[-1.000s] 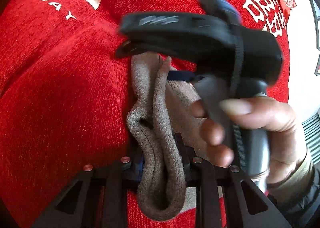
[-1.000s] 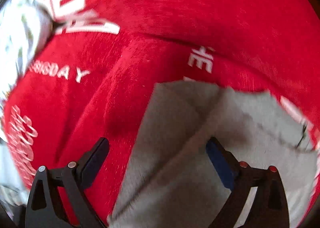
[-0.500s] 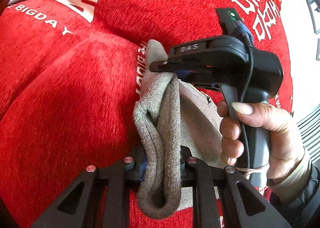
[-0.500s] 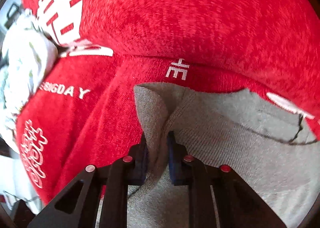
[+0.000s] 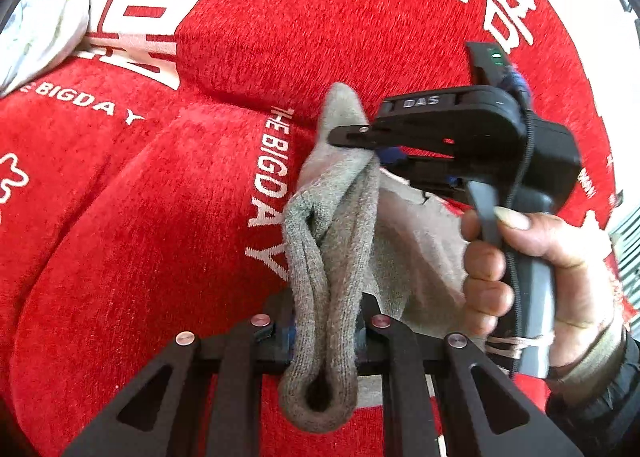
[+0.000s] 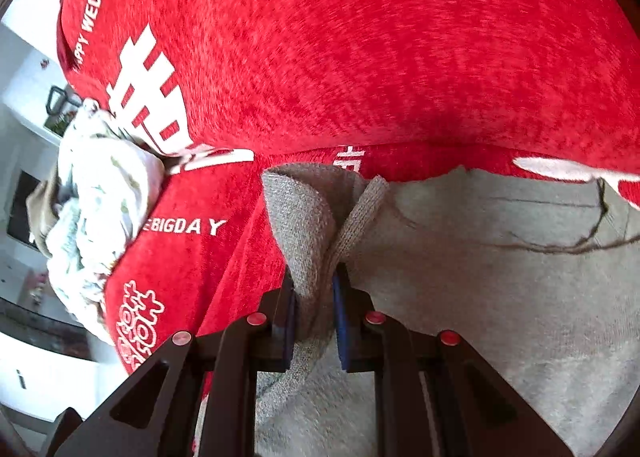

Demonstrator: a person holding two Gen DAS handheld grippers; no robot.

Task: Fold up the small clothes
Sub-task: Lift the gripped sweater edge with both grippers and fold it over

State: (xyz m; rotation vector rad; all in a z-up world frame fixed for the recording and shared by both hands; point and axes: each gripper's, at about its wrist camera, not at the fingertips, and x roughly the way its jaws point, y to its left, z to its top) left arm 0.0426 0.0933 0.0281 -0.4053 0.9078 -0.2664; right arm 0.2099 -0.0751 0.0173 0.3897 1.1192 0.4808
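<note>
Both claws, left (image 5: 324, 331) & right (image 6: 314, 311), are now clamping my grey sock (image 5: 332, 241) mid-frame, right having just closed, so I'm judging fold ready.

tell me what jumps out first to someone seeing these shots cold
The grey knit garment sits dead centre, bunched and pinched at once by the left tongs at the bottom of the left wrist view and by the right tongs. Behind it, the bright red blanket with white lettering fills nearly every view. A crumpled white patterned cloth lies at its left edge.
</note>
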